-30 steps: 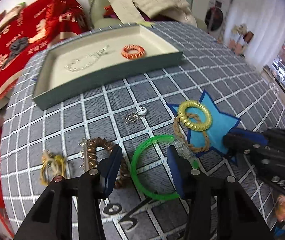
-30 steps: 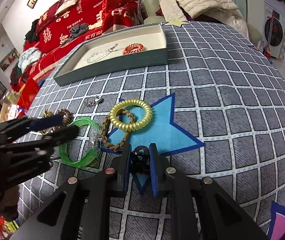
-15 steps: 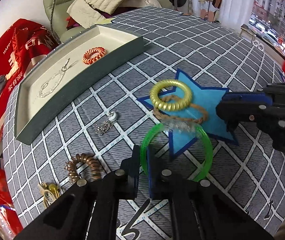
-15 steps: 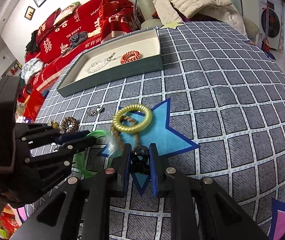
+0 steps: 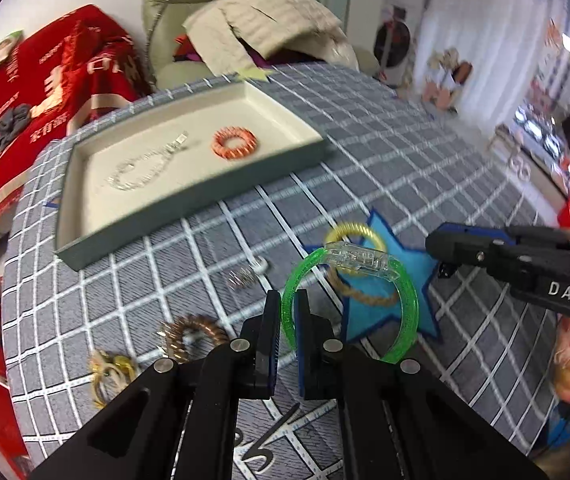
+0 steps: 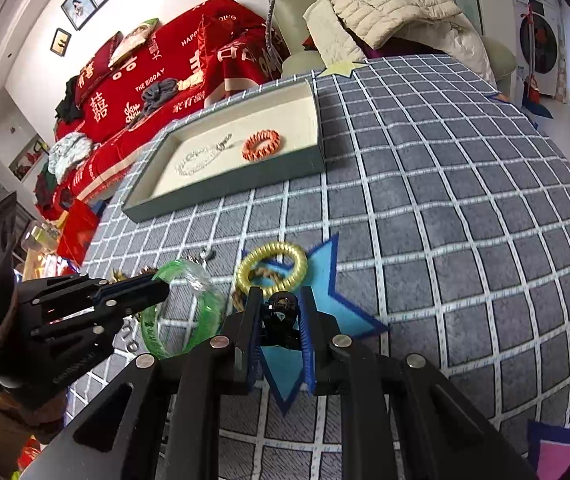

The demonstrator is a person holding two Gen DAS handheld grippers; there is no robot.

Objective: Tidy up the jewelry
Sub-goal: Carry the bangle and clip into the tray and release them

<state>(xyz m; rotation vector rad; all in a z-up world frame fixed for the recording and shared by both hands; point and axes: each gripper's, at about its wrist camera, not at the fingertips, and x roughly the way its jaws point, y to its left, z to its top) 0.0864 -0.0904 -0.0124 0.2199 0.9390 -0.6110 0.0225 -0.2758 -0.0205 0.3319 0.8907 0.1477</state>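
Note:
My left gripper point(image 5: 287, 312) is shut on the rim of a green bangle point(image 5: 407, 308) with a clear clasp and holds it lifted above the grey checked cloth; it also shows in the right wrist view point(image 6: 157, 330). My right gripper point(image 6: 281, 320) is shut on a small black hair clip point(image 6: 281, 316), raised over the blue star patch point(image 6: 325, 276). The grey tray point(image 5: 189, 216) at the back holds an orange coil tie point(image 5: 233, 143) and a clear bead bracelet point(image 5: 137, 172). A yellow coil tie point(image 6: 272, 268) and a brown braided band point(image 5: 365, 296) lie on the star.
On the cloth lie a small silver earring point(image 5: 247, 274), a brown coil tie point(image 5: 193, 334) and a gold piece point(image 5: 111, 368) at the near left. A red sofa cover point(image 6: 173, 76) and an armchair with a beige jacket point(image 6: 389, 4) stand behind the table.
My left gripper closed on the green bangle's rim and lifted it off the cloth. My right gripper stayed shut on the black clip and rose a little.

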